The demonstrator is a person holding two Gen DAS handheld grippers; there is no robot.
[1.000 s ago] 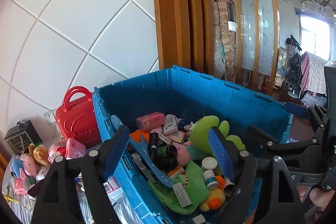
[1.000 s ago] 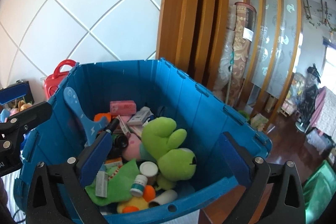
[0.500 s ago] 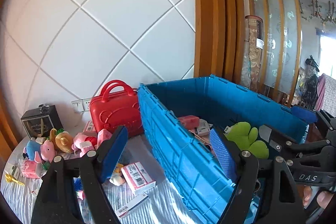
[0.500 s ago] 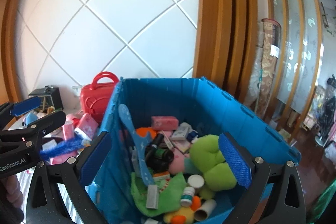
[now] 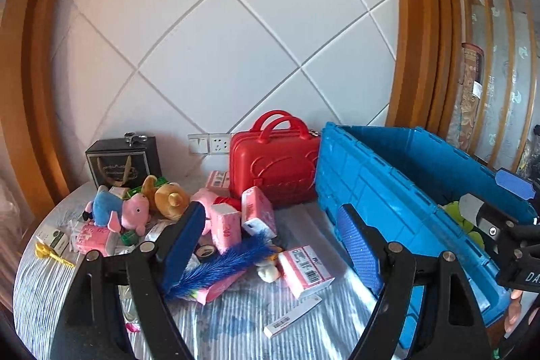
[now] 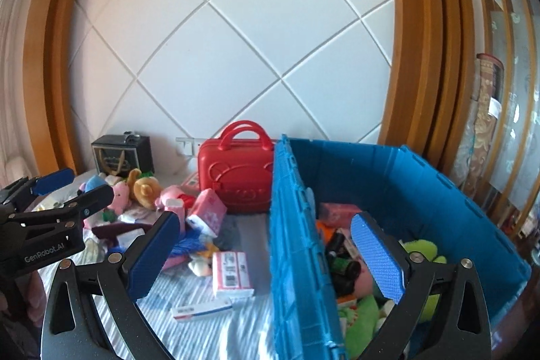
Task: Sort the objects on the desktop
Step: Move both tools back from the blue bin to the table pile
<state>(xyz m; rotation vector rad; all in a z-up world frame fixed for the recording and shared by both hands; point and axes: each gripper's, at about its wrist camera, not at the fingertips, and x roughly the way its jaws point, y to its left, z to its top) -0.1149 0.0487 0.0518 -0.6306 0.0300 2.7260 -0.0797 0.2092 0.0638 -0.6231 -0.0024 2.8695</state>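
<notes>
Both are spread and empty — the left hand-held gripper over the cluttered worktop, the right hand-held gripper astride the near-left wall of the blue crate. Loose toys and pink boxes lie left of it — a red case stands far behind.

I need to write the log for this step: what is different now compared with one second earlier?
Both views swung left, from inside the blue plastic crate toward the cluttered striped tabletop. The left gripper and right gripper took hold of nothing and let nothing go; both remain open and empty. The red toy suitcase and crate contents look unmoved.
</notes>
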